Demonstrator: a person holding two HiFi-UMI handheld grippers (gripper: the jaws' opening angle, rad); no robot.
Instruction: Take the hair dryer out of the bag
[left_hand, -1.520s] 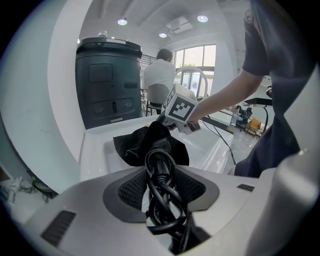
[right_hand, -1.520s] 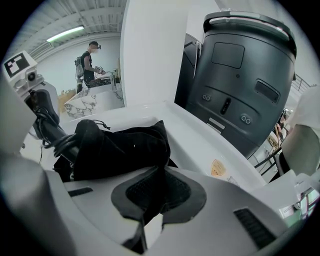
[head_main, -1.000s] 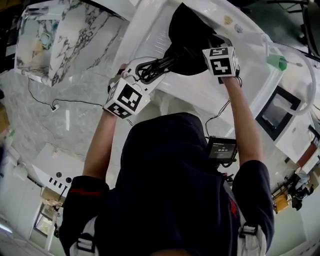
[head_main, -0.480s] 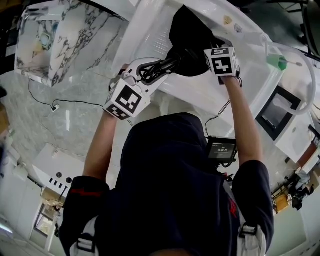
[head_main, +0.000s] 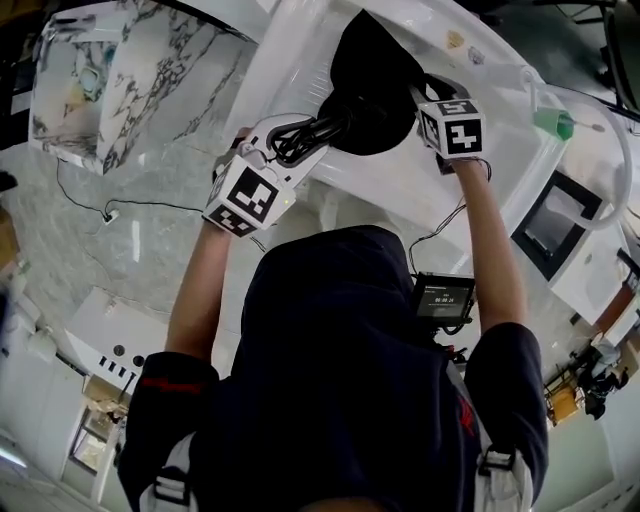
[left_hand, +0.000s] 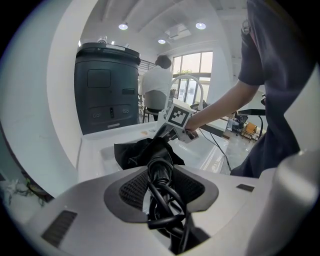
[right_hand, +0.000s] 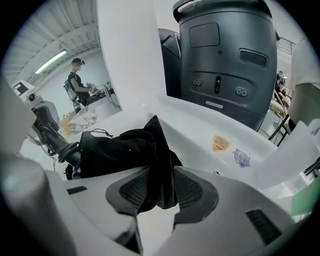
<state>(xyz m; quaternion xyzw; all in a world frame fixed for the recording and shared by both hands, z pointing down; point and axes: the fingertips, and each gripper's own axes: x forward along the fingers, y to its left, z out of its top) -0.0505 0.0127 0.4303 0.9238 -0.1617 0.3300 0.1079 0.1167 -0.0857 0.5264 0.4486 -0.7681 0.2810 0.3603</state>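
Item, my left claw (left_hand: 162, 189): clamped on the hair dryer (left_hand: 160, 162) at its handle and coiled cord. The dryer's far end sits inside the black bag (right_hand: 125, 147), above the white worktop (right_hand: 200, 127). Item, my right claw (right_hand: 160, 192): jaws have just been opening, with a fold of the bag hanging loose between them.
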